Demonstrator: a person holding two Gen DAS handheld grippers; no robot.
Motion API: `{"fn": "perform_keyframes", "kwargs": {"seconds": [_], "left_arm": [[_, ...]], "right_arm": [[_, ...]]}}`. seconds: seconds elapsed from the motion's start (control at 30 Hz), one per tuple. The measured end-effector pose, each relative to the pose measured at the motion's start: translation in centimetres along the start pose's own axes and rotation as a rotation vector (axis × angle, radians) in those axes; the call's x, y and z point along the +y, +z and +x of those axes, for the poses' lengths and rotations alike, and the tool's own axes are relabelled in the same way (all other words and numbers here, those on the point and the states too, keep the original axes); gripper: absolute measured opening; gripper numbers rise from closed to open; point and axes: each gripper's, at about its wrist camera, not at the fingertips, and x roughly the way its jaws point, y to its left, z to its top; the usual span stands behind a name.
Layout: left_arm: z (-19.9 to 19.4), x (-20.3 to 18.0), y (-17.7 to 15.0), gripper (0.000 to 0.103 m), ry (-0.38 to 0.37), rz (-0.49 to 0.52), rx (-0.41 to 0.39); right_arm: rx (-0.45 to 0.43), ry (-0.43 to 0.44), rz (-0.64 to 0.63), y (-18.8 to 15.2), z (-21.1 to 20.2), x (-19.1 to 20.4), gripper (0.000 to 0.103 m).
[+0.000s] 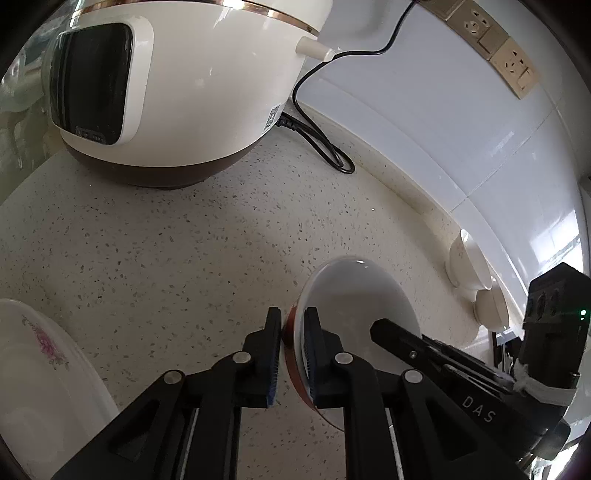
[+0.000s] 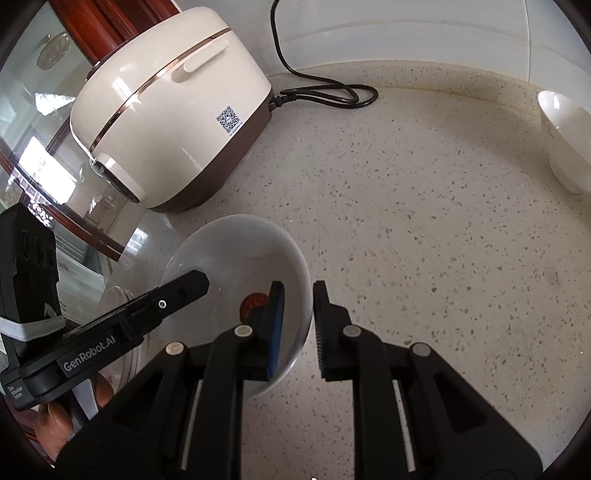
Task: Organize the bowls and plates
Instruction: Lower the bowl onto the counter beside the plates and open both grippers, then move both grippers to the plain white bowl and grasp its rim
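Partly hidden bowl (image 1: pixel 354 295) rim between left hand-held gripper (image 1: pixel 293 354) pads.

Counts, both wrist views:

- 2 black two-finger grippers: left gripper (image 1: pixel 292 354), right gripper (image 2: pixel 298 328).
- 1 white bowl with a red-brown outer band (image 1: pixel 354 295), the one both grippers are on.
- 2 plain white ceramic bowls by the wall (image 1: pixel 469 258) and (image 1: pixel 493 308); right wrist view shows only one of them (image 2: pixel 565 136).
- 1 white plate with a pink flower print (image 1: pixel 40 365), possibly more stacked under it, edge too distorted to tell.
- 1 cream and brown rice cooker (image 1: pixel 184 96).
- 1 black power cord (image 1: pixel 325 144).
- 2 beige wall sockets (image 1: pixel 476 26) and (image 1: pixel 517 66).
- 1 speckled stone countertop (image 1: pixel 184 251).
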Motion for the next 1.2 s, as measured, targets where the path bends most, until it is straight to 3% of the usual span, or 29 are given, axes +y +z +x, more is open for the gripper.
{"fn": "perform_keyframes", "kwargs": {"seconds": [0.37, 0.47, 0.53, 0.67, 0.8, 0.83, 0.97, 1.2], "left_arm": [[0.5, 0.1, 0.2, 0.022, 0.032, -0.007, 0.000], [0.0, 0.3, 0.3, 0.030, 0.048, -0.014, -0.022], [-0.4, 0.3, 0.4, 0.032, 0.055, -0.013, -0.036], [-2.2, -0.9, 0.7, 0.033, 0.092, 0.002, -0.120], [-4.3, -3.4, 1.2, 0.053, 0.087, 0.036, -0.215], [-4.9, -4.2, 1.3, 0.059, 0.081, 0.050, -0.242], [-6.5, -8.2, 1.6, 0.067, 0.025, 0.109, -0.318], [-5.3, -15.1, 3.0, 0.068, -0.123, 0.183, -0.302]], "right_arm": [[0.032, 0.021, 0.038, 0.3, 1.1, -1.1, 0.026], [0.014, 0.010, 0.057, 0.7, 0.5, -1.7, 0.041], [-0.020, -0.005, 0.066, 1.1, -0.5, -2.3, 0.059], [-0.073, -0.025, 0.064, 2.4, -3.0, -3.1, 0.061], [-0.151, -0.047, 0.084, 4.3, -6.6, -4.5, 0.066], [-0.178, -0.063, 0.087, 5.0, -7.8, -4.8, 0.068], [-0.281, -0.133, 0.104, 7.1, -11.9, -6.9, 0.075], [-0.350, -0.308, 0.052, 10.4, -16.3, -11.5, 0.077]]}}
